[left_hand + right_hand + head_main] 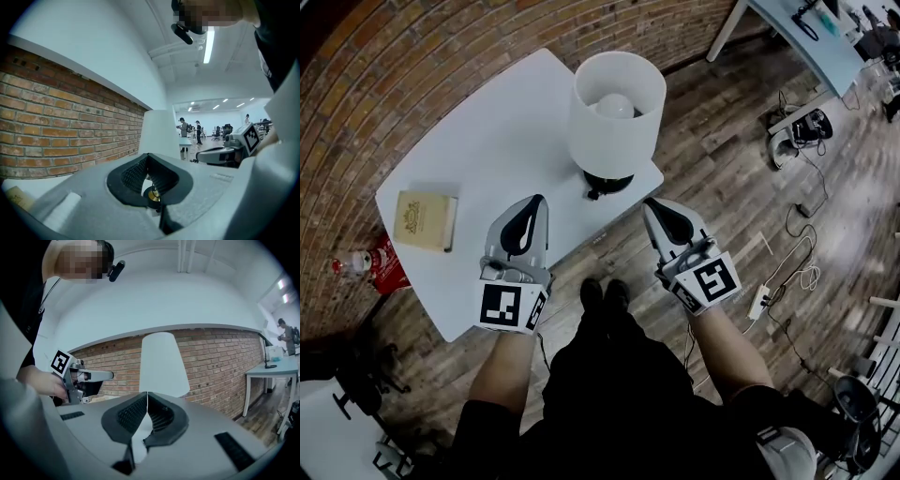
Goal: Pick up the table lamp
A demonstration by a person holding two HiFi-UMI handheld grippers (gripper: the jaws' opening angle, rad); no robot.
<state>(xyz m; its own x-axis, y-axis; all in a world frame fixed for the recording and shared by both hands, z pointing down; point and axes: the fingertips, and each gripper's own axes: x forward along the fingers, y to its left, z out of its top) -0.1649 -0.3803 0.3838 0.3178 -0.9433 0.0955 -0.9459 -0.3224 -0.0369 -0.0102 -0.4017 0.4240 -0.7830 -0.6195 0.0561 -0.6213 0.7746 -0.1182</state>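
We are holding both grippers low in front of us, and neither one is touching the table lamp [617, 103]. The lamp is standing upright on the white table [487, 141], close to the table's near right corner, with its black base [607, 183] sitting just inside the edge. Its white shade is opening upward and showing the bulb inside.

The left gripper [541, 199] is hanging over the table's near edge, left of the lamp base, with its jaws pressed together and nothing between them. The right gripper [649, 204] is hovering off the table, over the wooden floor [722, 159] just past that corner. Its jaws are also closed tip to tip and empty. In both gripper views the shade is rising straight ahead beyond the closed tips, so the lamp is lying between the two lines of approach.

Bare tabletop is stretching from the lamp to the wooden box [425, 220], which is resting well apart near the left edge. The brick wall [441, 37] is running along the table's far side. To the right, the floor is lying open as far as a power strip [760, 302] and its loose cables.
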